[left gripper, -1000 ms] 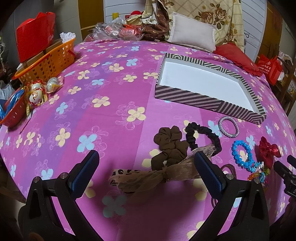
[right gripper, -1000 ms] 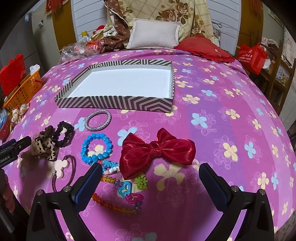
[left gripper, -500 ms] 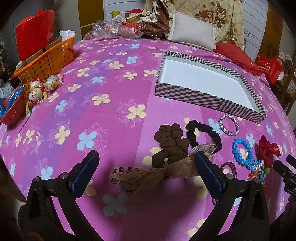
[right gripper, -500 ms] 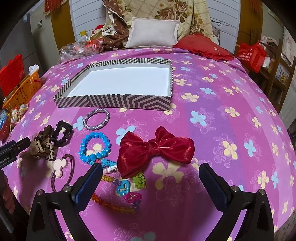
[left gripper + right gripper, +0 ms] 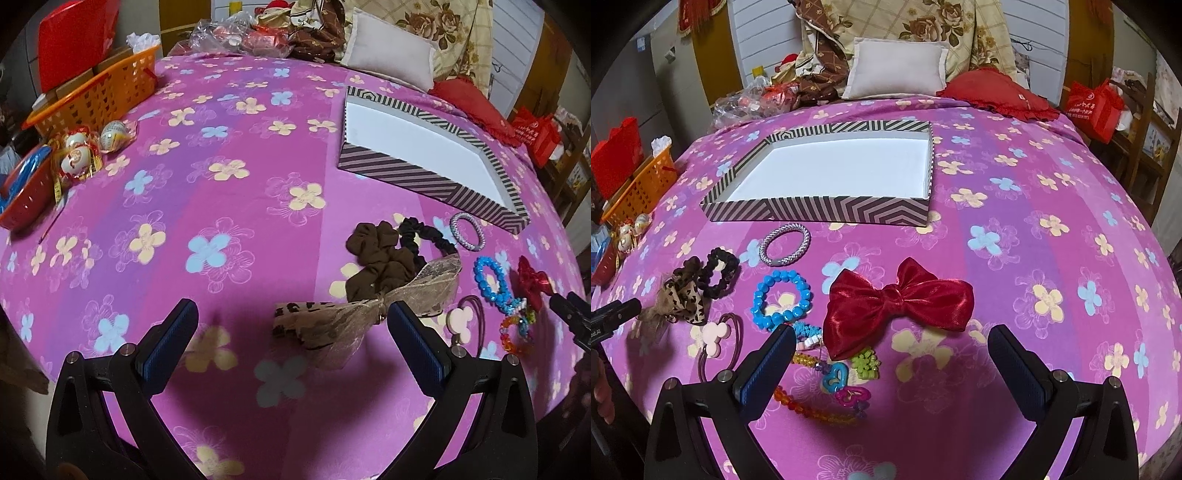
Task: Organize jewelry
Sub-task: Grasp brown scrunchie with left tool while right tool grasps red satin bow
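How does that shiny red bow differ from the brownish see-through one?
The red bow is opaque satin, plump and lying alone; the brown bow is sheer, limp, partly leopard-printed, and overlaps a brown scrunchie. The red one sits ahead of the right claw, the brown by the left claw. Both lie outside the striped box.
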{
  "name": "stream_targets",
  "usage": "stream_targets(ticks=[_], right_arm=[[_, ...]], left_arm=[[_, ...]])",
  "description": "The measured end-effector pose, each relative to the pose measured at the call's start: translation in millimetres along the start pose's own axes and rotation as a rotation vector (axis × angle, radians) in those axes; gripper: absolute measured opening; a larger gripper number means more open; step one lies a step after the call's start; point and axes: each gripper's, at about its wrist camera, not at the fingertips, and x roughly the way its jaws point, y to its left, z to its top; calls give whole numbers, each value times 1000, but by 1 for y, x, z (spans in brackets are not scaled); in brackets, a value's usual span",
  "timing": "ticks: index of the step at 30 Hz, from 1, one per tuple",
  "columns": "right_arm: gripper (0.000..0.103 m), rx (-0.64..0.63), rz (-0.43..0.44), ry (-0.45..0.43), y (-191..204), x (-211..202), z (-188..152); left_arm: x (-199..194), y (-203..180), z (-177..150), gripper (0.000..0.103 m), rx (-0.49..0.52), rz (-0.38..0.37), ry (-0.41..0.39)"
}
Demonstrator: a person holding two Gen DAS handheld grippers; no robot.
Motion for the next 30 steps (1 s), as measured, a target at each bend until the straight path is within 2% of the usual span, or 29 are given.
stream_targets(ticks=[5,13,17,24,26,27,28,30], right_arm=[[103,-16,-6,-3,-9,-5,1],[103,0,-5,11,-28,0,-4],[103,6,23,10,-27,11,2],[103,-22,21,24,-18,39,15],[95,-17,41,43,-19,47,16],[83,-15,55,45,-20,51,17],[74,-1,72,56,-21,55,16],[66,18,89,56,-24,60,14]], left_arm=[[-4,-12,0,102,59,-64,18],[12,-37,-2,102,109,-86,43],[20,-45,1,102,118,-74,45],[40,-56,3,102,144,-38,65],[44,-58,3,102,145,-41,70],[46,-58,3,101,148,-48,73],[47,-59,3,97,151,-55,74],[49,-61,2,81,161,-66,80]])
